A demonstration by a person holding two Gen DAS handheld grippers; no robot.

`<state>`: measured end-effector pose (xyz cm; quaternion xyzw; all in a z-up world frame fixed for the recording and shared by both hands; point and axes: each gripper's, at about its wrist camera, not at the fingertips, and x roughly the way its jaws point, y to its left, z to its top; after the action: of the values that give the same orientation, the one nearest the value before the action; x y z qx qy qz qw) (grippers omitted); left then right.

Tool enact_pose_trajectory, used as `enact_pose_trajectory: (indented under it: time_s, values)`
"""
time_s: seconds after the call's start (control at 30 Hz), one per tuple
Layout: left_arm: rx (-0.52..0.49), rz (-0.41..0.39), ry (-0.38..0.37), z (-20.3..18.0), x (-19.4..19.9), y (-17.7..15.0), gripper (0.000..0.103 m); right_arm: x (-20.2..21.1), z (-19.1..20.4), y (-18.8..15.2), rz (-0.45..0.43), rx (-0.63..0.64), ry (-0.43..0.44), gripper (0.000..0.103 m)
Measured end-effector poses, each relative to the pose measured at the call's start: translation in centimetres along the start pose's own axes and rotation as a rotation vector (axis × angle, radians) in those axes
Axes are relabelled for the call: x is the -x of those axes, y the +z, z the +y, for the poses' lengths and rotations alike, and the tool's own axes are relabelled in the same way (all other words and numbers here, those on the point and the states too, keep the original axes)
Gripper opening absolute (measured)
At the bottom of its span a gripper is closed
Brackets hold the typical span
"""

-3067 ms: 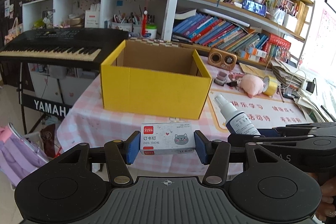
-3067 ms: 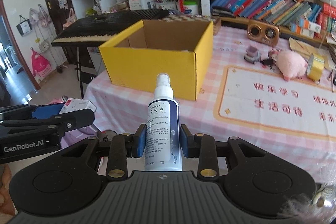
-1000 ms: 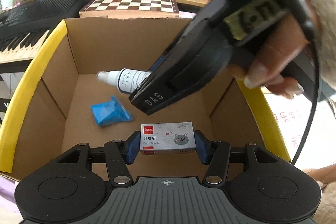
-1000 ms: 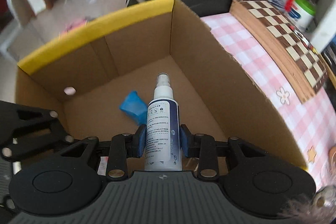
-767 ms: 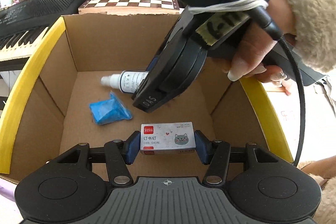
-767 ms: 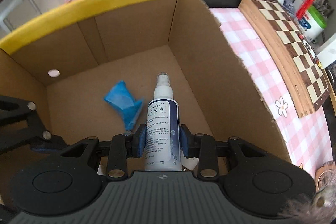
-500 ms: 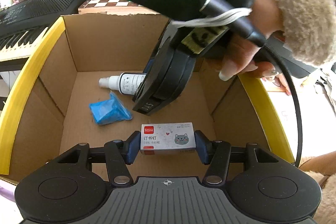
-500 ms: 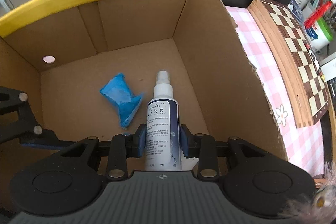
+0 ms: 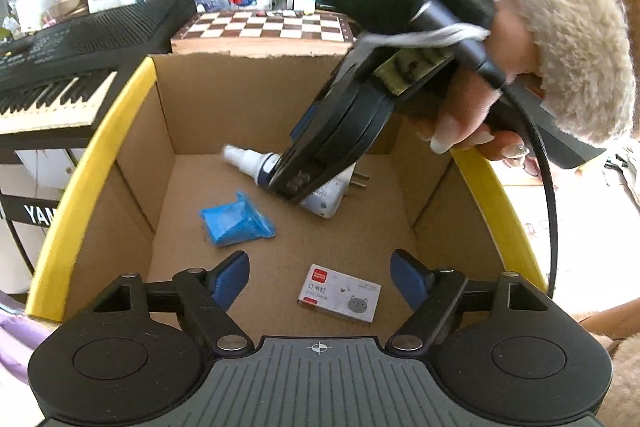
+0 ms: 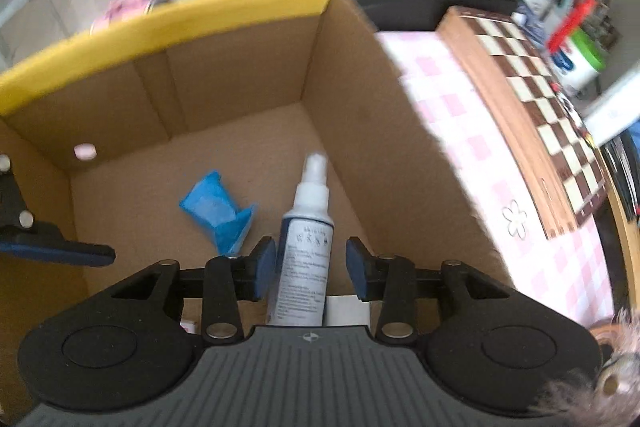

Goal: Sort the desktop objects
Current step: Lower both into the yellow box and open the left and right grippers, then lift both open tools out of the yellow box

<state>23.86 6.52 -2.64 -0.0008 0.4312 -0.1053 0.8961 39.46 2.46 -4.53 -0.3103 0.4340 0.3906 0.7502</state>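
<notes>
Lying loose in box [image 9: 120, 115]: staples [image 9: 339, 293], spray bottle [image 10: 306, 255].
Both claws [image 9: 320, 277] [image 10: 311, 267] spread; plug [image 9: 352, 181] only in left view.

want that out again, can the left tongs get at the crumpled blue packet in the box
Probably yes: the left tongs hang open inside the yellow cardboard box, and the crumpled blue packet lies uncovered just ahead.

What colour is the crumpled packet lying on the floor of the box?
Blue. The packet shows best in the left wrist view.
</notes>
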Motion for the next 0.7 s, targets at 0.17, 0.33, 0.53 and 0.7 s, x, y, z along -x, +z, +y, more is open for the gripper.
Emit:
enact_pose_trajectory:
  time_s: [0.17,0.33,0.53,0.7]
  values:
    - [-0.016,-0.039,0.008,0.0,1.8,-0.1,0.08,3.6,-1.0,-1.6,-0.105,-0.103,-0.028,0.037]
    - [-0.026,-0.097,0.031,0.1,3.7,-0.4,0.081,7.0,0.6,-2.4,-0.224,-0.169,-0.102,0.037]
    - [-0.026,-0.179,0.073,0.4,6.9,-1.6,0.086,11.4,2.0,-5.6,-0.366,-0.27,-0.216,0.038]
    - [-0.046,-0.253,0.118,0.4,9.7,-3.0,0.087,14.8,3.5,-9.3,-0.45,-0.446,-0.29,0.038]
